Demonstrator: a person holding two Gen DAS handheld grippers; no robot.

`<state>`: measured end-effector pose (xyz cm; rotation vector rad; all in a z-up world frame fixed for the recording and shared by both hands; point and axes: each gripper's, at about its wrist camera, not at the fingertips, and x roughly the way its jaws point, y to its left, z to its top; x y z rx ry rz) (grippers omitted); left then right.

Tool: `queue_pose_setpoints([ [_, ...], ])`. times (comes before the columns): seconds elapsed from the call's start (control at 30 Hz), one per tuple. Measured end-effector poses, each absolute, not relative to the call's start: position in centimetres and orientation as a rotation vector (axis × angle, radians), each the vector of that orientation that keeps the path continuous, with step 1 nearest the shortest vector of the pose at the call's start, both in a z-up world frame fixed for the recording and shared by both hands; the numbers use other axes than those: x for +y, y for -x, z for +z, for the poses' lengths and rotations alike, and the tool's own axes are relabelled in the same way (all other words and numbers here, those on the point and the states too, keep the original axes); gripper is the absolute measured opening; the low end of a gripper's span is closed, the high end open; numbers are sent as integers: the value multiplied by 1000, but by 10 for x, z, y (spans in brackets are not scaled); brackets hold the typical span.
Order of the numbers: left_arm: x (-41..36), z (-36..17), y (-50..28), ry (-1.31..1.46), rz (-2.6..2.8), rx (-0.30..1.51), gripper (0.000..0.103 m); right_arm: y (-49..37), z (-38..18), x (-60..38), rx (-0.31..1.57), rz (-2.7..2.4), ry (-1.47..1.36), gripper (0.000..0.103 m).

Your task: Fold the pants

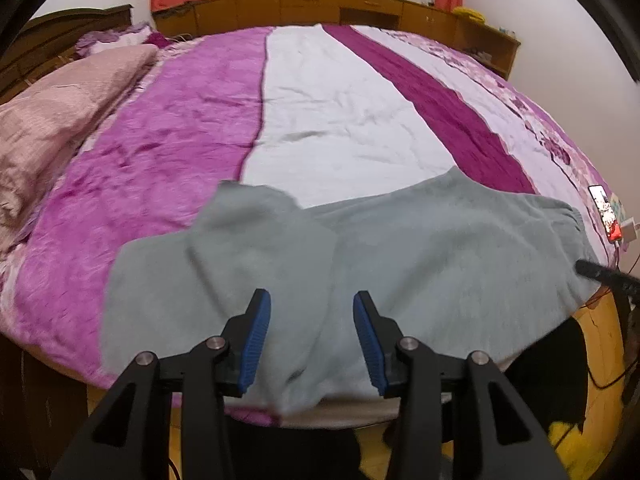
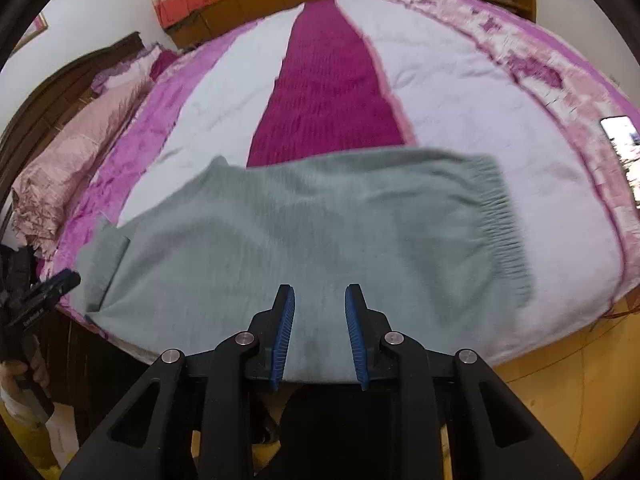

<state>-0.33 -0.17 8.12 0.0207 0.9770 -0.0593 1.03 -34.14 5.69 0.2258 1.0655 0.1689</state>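
Observation:
Grey-green pants lie folded across the near edge of the bed, with the ribbed waistband at the right end. My left gripper hovers just above the left part of the cloth, jaws apart and nothing pinched. Over the pants' near edge hangs my right gripper, open by a narrower gap, its blue pads clear of the cloth. A finger of the left gripper shows at the left of the right wrist view, held by a hand.
The bed cover has pink, white and magenta stripes. A pink folded quilt lies at the left by the dark headboard. A lit phone and a white charger rest at the bed's right edge. Wooden cabinets line the far wall.

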Motion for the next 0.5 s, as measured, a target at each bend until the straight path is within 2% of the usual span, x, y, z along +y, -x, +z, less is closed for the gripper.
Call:
queue_pose_setpoints([
  [0.2,-23,47,-28,-86,-68,1036,45,-22,21,-329,1130,165,-226,20],
  [0.37,-20,21,-35,-124,13,1029,44,-21,14,-336,1110,204,-279,28],
  [0.43,-19,17,-34,-138,19,998,37,-21,13,-338,1108,213,-286,28],
  [0.5,-14,18,-33,-141,42,987,6,-21,13,-337,1106,216,-284,28],
])
